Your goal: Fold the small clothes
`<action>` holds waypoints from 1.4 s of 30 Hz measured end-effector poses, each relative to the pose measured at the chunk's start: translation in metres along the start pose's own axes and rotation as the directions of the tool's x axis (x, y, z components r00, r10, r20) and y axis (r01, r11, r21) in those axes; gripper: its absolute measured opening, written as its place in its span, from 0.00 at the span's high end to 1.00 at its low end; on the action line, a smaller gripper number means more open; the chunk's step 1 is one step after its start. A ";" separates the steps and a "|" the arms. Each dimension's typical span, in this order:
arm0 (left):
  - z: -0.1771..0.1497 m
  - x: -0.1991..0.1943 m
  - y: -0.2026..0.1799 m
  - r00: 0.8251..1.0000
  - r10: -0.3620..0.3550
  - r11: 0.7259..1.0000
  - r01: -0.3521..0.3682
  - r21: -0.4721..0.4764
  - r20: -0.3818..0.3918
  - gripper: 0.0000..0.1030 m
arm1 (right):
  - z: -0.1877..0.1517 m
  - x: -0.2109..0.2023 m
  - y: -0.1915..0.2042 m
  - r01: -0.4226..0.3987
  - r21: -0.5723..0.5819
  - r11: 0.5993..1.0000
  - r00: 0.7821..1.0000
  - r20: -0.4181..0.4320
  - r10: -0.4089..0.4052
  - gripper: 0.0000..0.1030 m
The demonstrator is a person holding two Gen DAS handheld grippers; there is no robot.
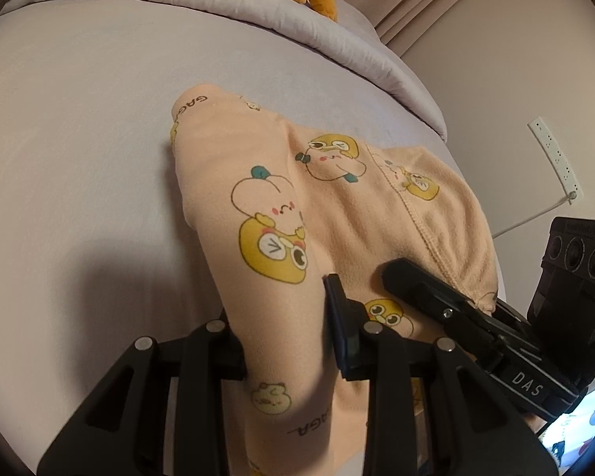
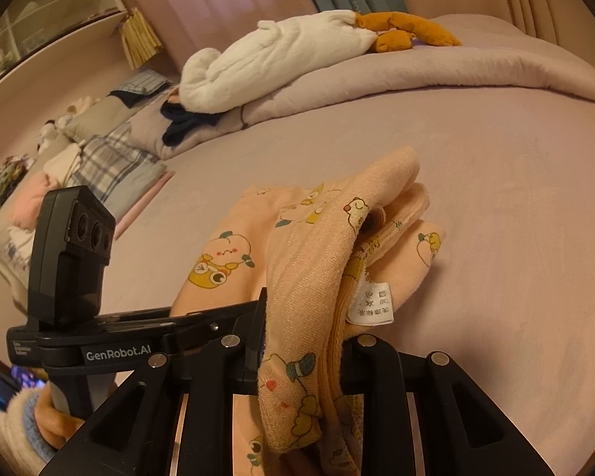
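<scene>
left gripper (image 1: 285, 341) clamped on peach garment (image 1: 258, 206) printed "gaga" | right gripper (image 2: 301, 361) pinching its bunched edge, care tag (image 2: 371, 305) unreadable | "genrobot.ai", "das" on housings | fingers partly cloth-covered

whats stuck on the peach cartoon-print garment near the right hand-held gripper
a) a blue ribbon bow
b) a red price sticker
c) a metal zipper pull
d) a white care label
d: in the right wrist view a white care label with printed characters hangs from the bunched peach garment, just above the right hand-held gripper that is clamped on the fabric.
</scene>
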State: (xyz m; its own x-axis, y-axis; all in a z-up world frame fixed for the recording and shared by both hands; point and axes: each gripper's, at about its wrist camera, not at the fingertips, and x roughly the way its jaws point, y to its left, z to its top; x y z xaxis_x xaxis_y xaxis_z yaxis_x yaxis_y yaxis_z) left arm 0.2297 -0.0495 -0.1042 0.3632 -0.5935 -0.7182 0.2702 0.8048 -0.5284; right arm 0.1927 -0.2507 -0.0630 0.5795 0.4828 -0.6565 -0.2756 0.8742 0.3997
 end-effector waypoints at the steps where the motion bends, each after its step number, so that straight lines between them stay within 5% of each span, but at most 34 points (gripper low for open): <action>1: -0.003 -0.001 -0.001 1.000 0.004 1.000 -0.004 -0.002 0.004 0.71 | -0.004 -0.002 0.005 -0.004 -0.006 1.000 1.000 -0.004 0.004 0.75; 27: -0.057 -0.079 0.014 0.989 0.039 0.997 -0.028 -0.078 0.144 0.72 | -0.049 -0.030 0.102 -0.074 -0.190 0.979 0.997 -0.002 0.075 0.75; 42: -0.066 -0.117 0.052 0.974 0.038 0.993 -0.011 -0.121 0.222 0.73 | -0.043 -0.011 0.144 -0.080 -0.257 0.963 0.997 -0.015 0.079 0.76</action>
State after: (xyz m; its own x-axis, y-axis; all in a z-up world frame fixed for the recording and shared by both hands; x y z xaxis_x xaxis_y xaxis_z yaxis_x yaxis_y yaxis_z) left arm 0.1427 0.0619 -0.0775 0.5617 -0.5485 -0.6194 0.1562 0.8055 -0.5717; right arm 0.1132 -0.1279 -0.0256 0.5445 0.5507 -0.6326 -0.5089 0.8165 0.2728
